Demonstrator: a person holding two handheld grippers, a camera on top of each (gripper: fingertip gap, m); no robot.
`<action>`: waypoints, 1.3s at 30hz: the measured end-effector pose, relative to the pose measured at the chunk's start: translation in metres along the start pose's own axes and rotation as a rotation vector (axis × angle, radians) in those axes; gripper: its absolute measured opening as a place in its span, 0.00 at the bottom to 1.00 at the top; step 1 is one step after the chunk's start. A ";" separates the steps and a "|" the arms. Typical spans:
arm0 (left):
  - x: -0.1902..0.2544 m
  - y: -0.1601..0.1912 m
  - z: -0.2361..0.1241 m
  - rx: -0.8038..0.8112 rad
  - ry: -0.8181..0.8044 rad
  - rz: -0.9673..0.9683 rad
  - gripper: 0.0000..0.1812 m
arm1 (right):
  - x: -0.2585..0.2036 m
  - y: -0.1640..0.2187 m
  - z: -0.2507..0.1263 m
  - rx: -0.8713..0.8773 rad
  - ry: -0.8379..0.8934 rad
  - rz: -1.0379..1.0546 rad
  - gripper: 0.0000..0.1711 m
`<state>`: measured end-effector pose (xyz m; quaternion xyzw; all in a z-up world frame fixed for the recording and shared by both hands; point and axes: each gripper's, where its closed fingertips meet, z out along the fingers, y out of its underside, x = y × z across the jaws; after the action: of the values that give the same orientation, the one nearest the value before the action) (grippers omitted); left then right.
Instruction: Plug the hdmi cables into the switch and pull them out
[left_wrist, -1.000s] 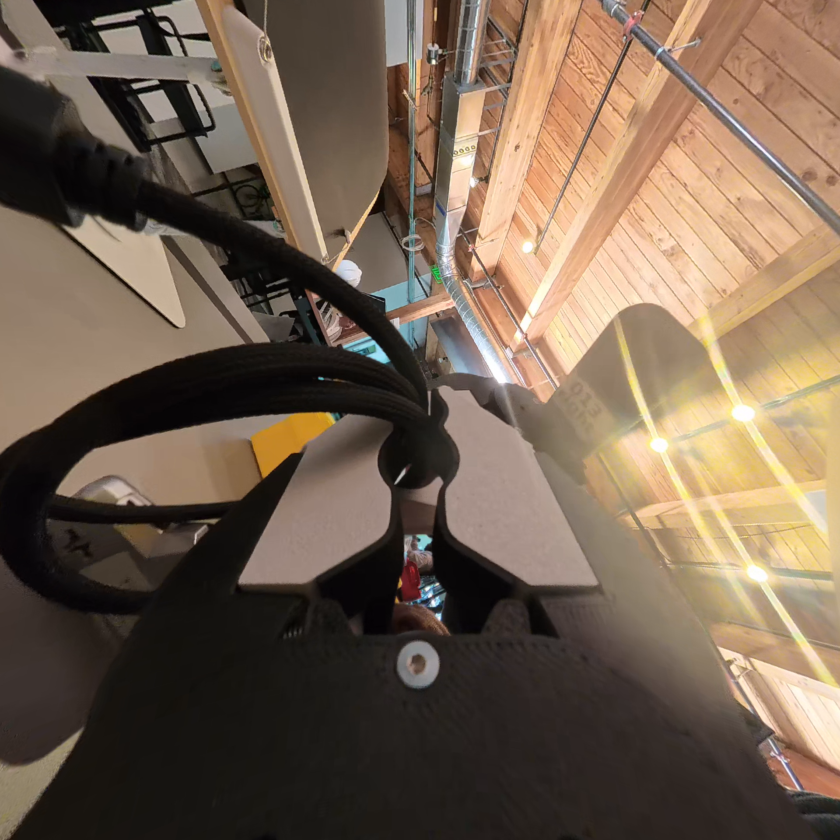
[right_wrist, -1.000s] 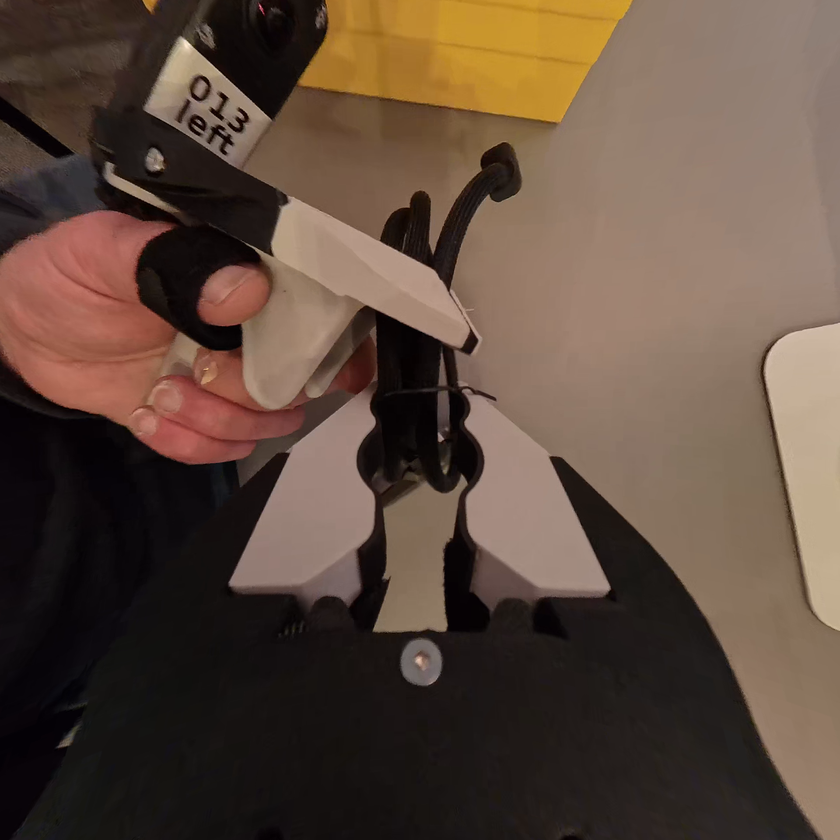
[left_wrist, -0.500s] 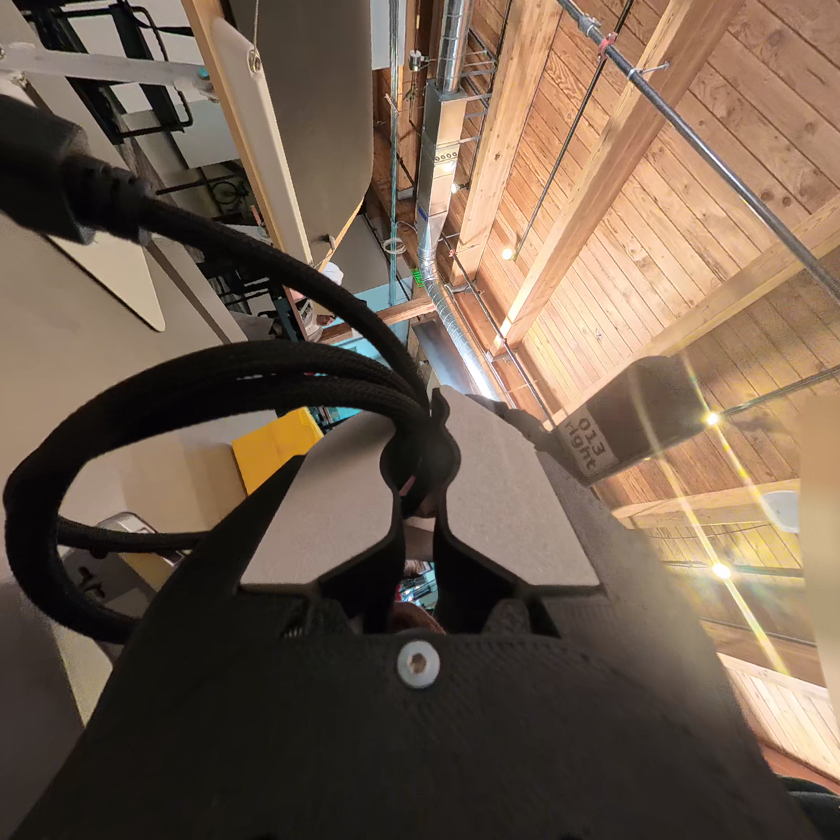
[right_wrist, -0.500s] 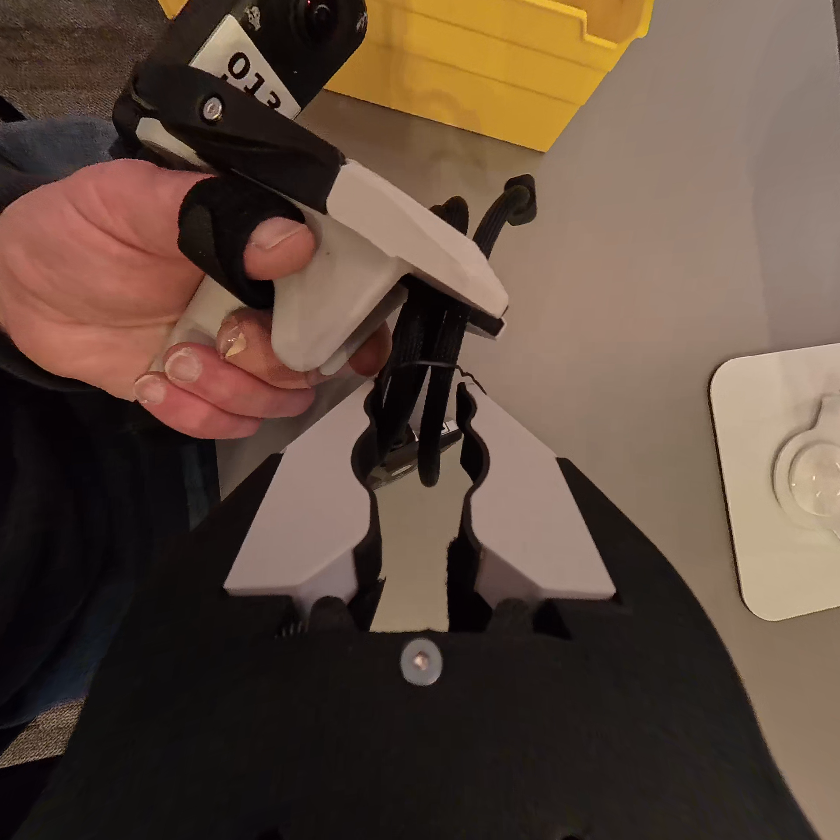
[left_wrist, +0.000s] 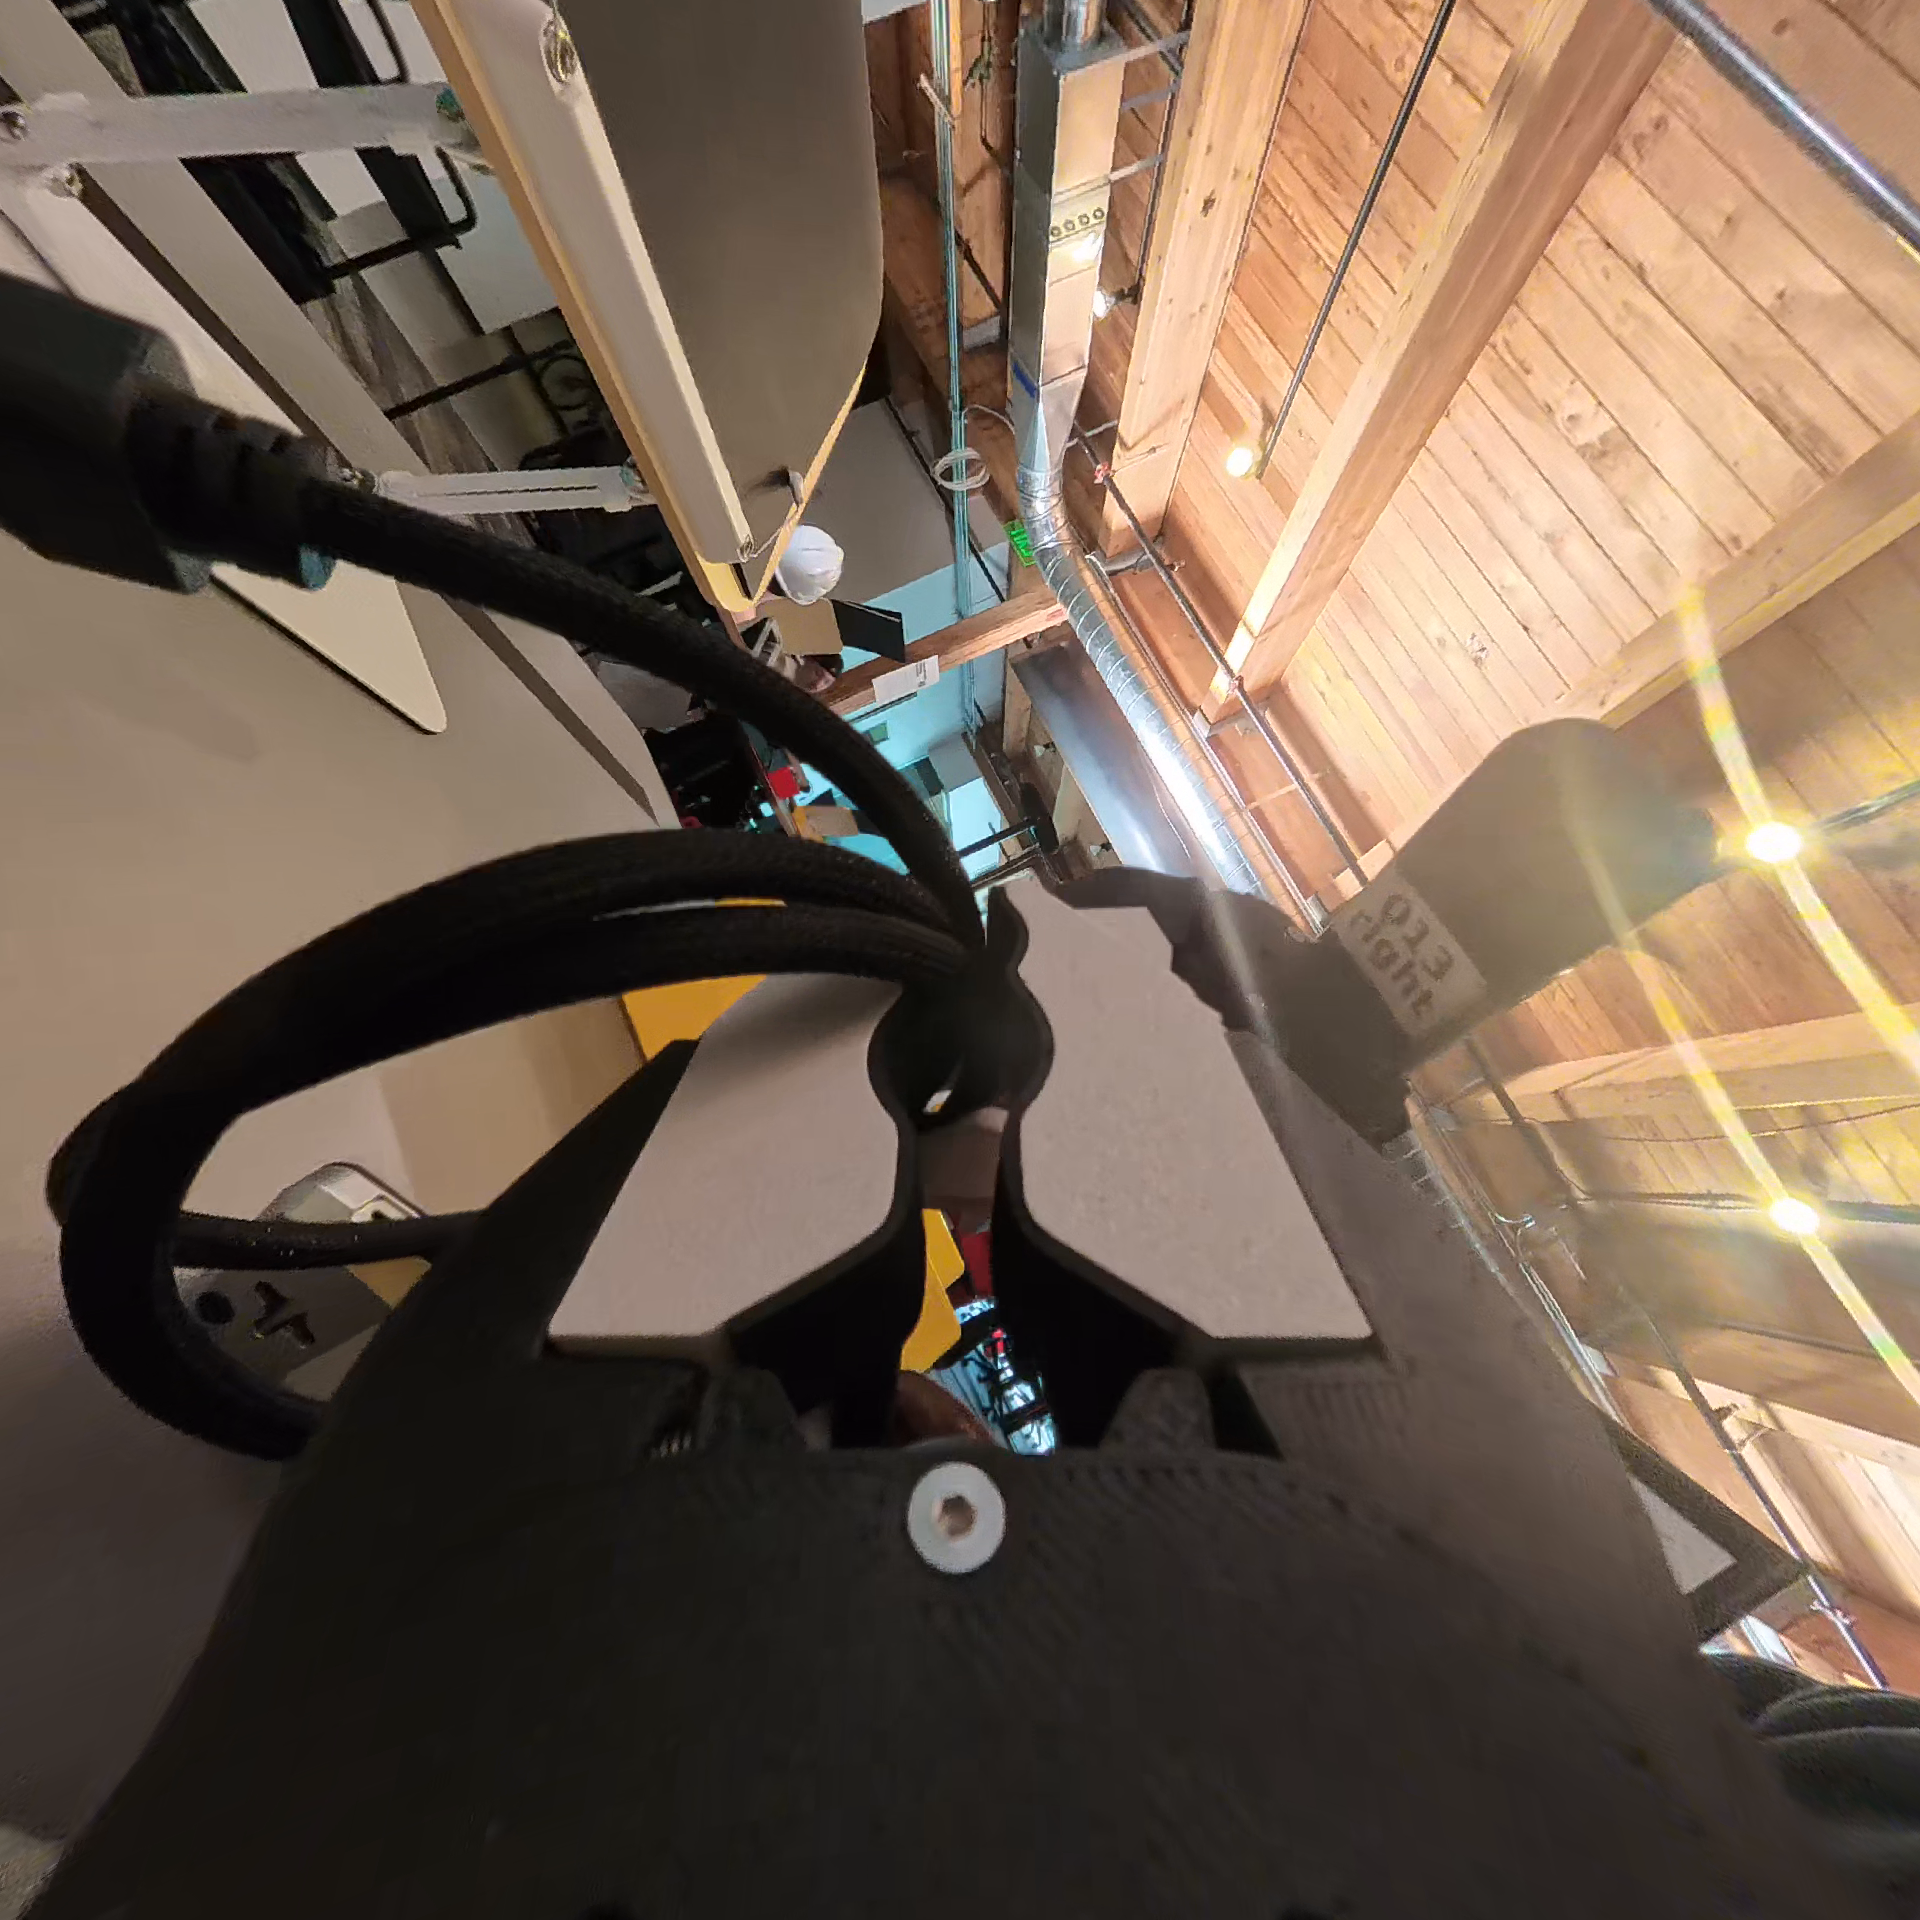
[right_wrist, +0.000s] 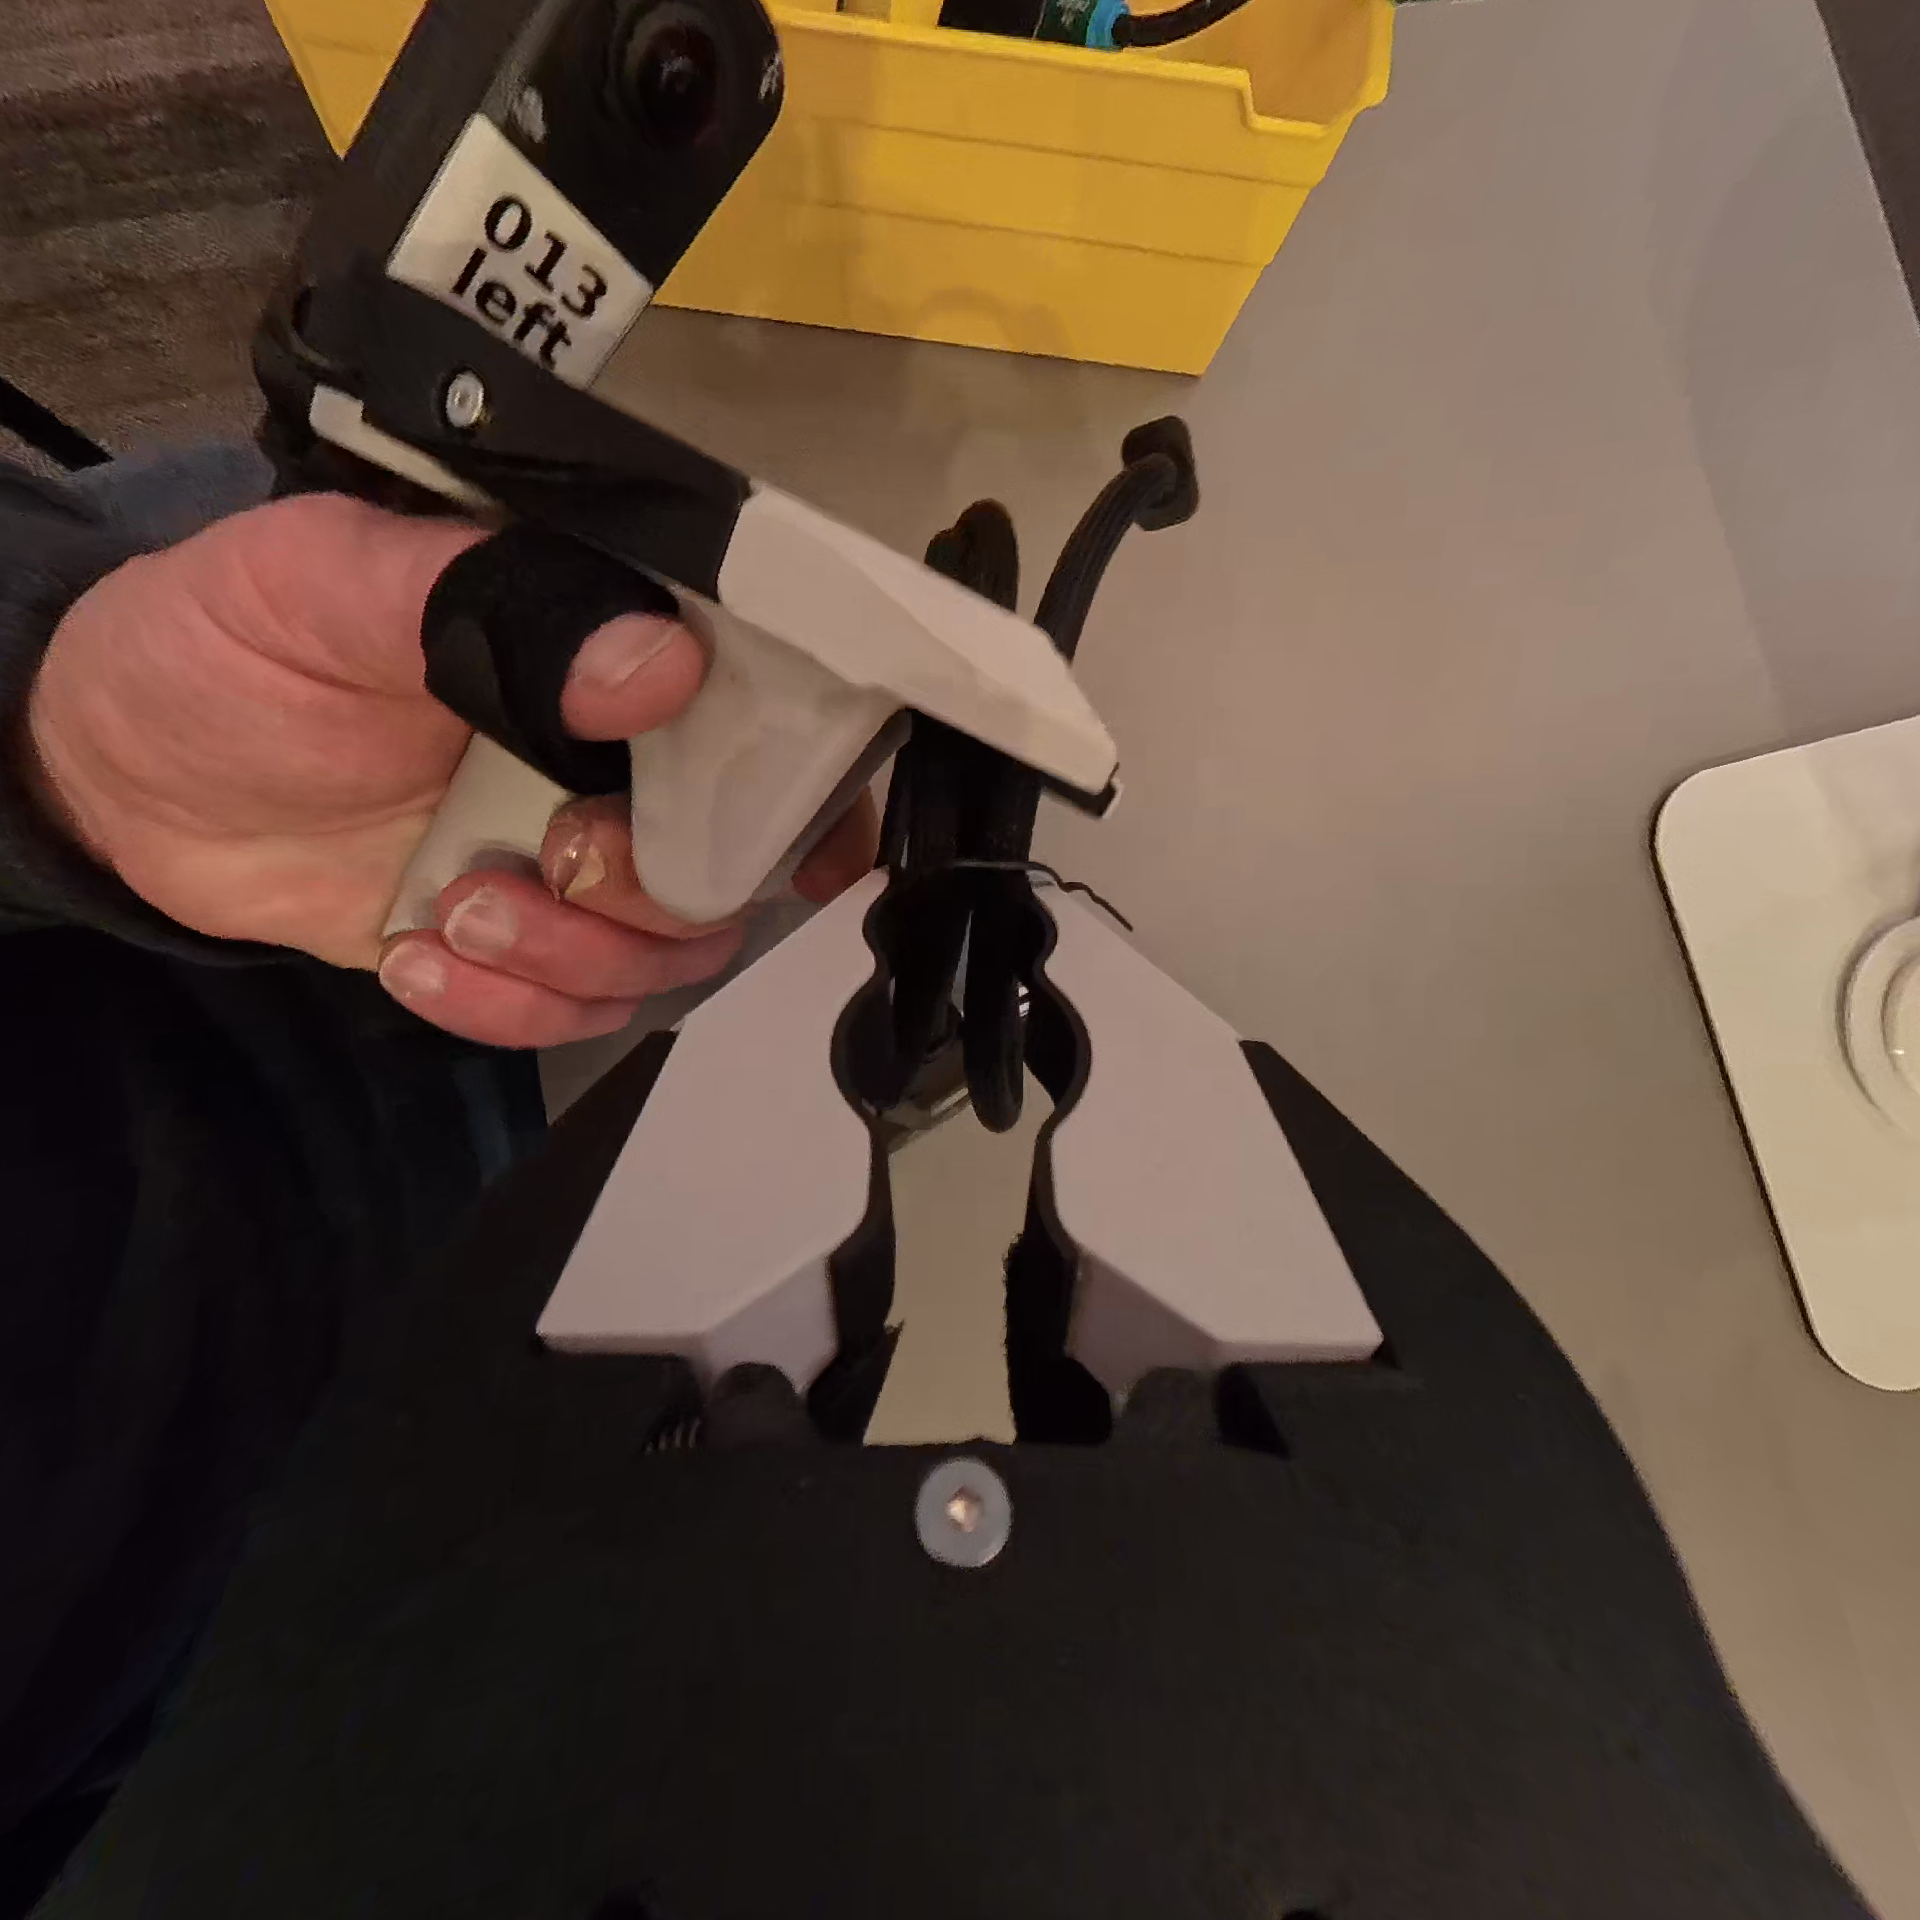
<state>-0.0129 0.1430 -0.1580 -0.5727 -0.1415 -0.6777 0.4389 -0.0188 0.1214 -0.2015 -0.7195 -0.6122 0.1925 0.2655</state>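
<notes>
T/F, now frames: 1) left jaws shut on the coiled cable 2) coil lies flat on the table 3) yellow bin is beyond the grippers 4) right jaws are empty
1) True: the left gripper is shut on the black HDMI cable bundle.
2) False: the coil is held up in the air.
3) True: the yellow bin sits on the grey table beyond them.
4) False: the right gripper has the cable loops between its jaws.

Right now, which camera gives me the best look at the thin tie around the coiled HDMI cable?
The right wrist view. There the thin tie cinches the coiled HDMI cable just above the right gripper. The left wrist view shows only the cable loops; no tie is visible where they enter the left gripper.
</notes>
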 end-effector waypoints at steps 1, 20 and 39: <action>0.000 0.002 0.001 -0.004 -0.002 0.002 0.04 | 0.000 -0.001 0.000 -0.007 0.002 -0.001 0.11; 0.001 0.002 -0.001 -0.028 -0.051 0.093 0.11 | -0.006 -0.004 0.000 0.109 -0.096 0.078 0.04; 0.004 0.021 -0.001 -0.122 -0.151 0.299 0.09 | -0.004 -0.002 -0.002 0.128 -0.024 0.050 0.03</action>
<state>0.0023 0.1282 -0.1617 -0.6623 -0.0458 -0.5672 0.4874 -0.0198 0.1179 -0.1993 -0.7140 -0.5834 0.2463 0.2987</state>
